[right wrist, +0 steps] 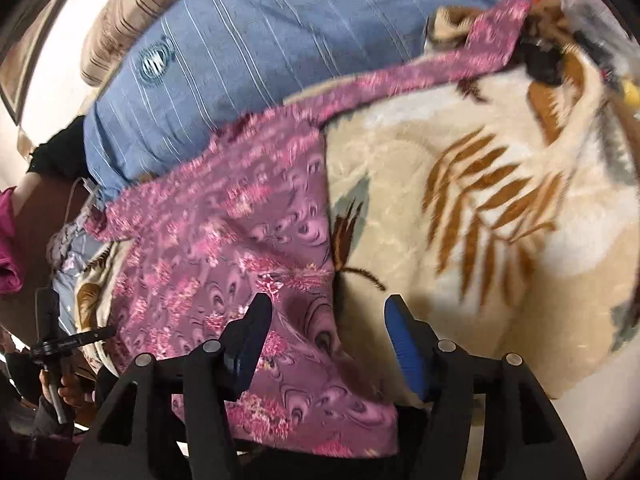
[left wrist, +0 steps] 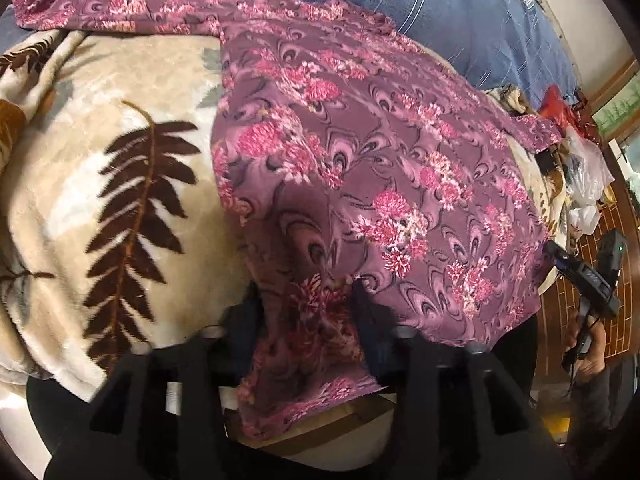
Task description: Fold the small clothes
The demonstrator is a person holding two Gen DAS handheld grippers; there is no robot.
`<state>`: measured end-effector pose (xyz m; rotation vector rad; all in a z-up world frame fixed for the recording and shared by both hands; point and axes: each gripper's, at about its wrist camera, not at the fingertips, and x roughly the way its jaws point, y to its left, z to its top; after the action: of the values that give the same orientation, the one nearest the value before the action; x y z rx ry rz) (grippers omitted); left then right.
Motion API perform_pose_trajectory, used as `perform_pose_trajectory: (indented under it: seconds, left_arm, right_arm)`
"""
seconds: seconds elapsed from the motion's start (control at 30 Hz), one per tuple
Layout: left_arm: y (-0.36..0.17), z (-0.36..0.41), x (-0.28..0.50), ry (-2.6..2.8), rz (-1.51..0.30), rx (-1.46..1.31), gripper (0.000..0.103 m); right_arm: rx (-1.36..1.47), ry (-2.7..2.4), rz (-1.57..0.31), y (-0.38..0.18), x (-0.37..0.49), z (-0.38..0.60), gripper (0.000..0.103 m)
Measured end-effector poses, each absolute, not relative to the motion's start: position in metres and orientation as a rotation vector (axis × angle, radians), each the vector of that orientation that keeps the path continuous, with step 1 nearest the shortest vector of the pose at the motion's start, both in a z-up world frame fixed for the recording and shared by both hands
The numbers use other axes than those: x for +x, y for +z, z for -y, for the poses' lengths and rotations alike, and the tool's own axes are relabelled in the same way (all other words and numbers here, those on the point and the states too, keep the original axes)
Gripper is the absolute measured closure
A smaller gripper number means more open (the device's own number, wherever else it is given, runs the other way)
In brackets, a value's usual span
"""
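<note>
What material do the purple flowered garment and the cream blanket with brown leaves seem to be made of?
Purple flowered garment: probably thin, smooth printed fabric; it drapes limply with soft folds.
Cream blanket with brown leaves: likely thick plush fleece; its surface looks fuzzy with a slight sheen.

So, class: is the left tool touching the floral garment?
Touching. The left wrist view shows the left tool closed on the floral garment, its hem pinched between the fingers.
</note>
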<state>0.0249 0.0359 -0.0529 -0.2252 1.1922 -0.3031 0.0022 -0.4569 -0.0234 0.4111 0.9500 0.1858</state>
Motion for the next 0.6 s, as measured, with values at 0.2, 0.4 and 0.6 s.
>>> perform_pose_trajectory:
  seconds: [0.2, 0.4, 0.6]
  left_arm:
    - [-0.052, -0.042, 0.014, -0.262, -1.232, -0.103, 0.096]
    - [-0.005, -0.052, 0.017, -0.312, -1.084, -0.090, 0.086]
    - [0.000, -0.034, 0.097, -0.249, -1.006, -0.085, 0.056]
  right_arm:
    - [0.224, 0.197, -1.013, -0.025, 0.005, 0.431, 0.097]
    - [0.317, 0.208, -0.921, 0.005, 0.022, 0.446, 0.071]
    - [0.368, 0.127, -0.858, 0.005, 0.111, 0.438, 0.056]
